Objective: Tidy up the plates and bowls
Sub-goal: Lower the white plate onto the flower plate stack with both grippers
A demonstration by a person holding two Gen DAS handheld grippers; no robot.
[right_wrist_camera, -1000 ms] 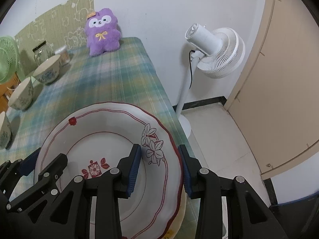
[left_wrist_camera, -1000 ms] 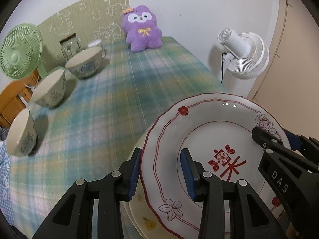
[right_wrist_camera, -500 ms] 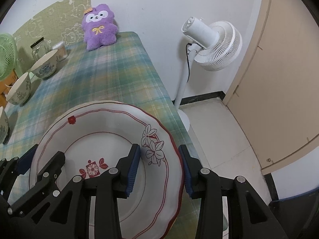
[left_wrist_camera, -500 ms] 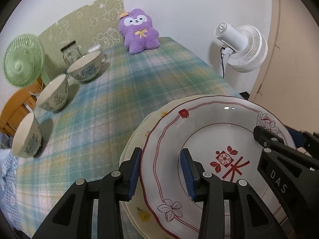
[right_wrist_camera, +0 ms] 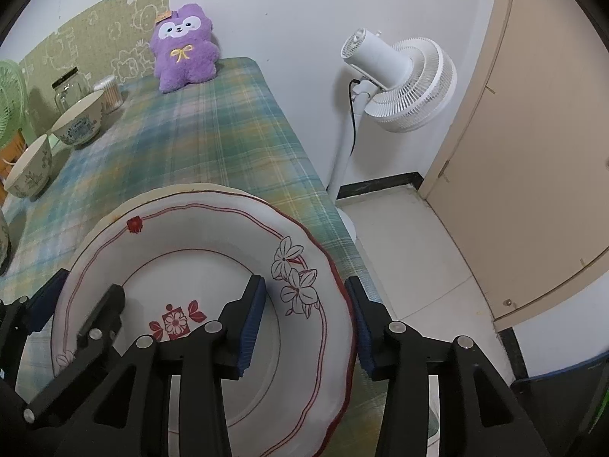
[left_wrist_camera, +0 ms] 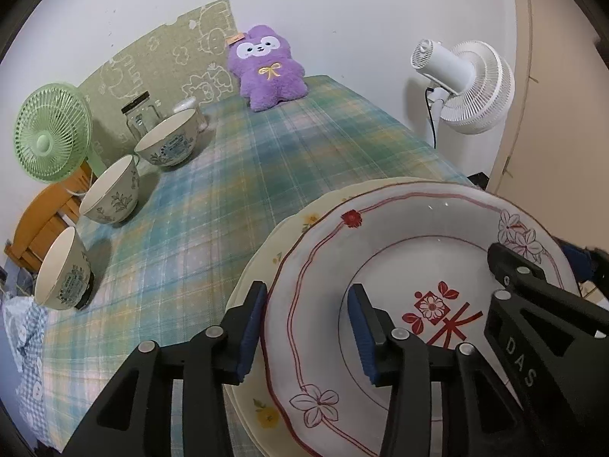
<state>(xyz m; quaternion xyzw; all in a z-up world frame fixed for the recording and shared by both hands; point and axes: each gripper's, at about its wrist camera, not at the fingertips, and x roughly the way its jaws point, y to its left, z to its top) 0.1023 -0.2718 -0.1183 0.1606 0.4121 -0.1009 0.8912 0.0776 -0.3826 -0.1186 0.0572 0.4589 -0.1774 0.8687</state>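
Note:
A white plate with red trim and flowers point(left_wrist_camera: 418, 266) point(right_wrist_camera: 198, 259) is held by both grippers above a cream plate point(left_wrist_camera: 300, 224) point(right_wrist_camera: 179, 190) lying on the plaid tablecloth. My left gripper point(left_wrist_camera: 304, 327) straddles the plate's left rim, one finger under it and one inside. My right gripper point(right_wrist_camera: 304, 320) straddles its right rim the same way. The jaws stand wide with the rim between them; whether the pads press the rim does not show. Three patterned bowls point(left_wrist_camera: 167, 144) point(left_wrist_camera: 110, 194) point(left_wrist_camera: 62, 270) stand along the table's left side.
A purple plush toy point(left_wrist_camera: 266, 68) sits at the table's far end against the wall. A glass jar point(left_wrist_camera: 141, 114) and a green fan point(left_wrist_camera: 49, 137) stand at the far left. A white floor fan point(right_wrist_camera: 396, 83) stands off the table's right edge, beside a beige door point(right_wrist_camera: 533, 152).
Both grippers have risen and pulled back with the red-trimmed plate; more of the cream plate under it shows now.

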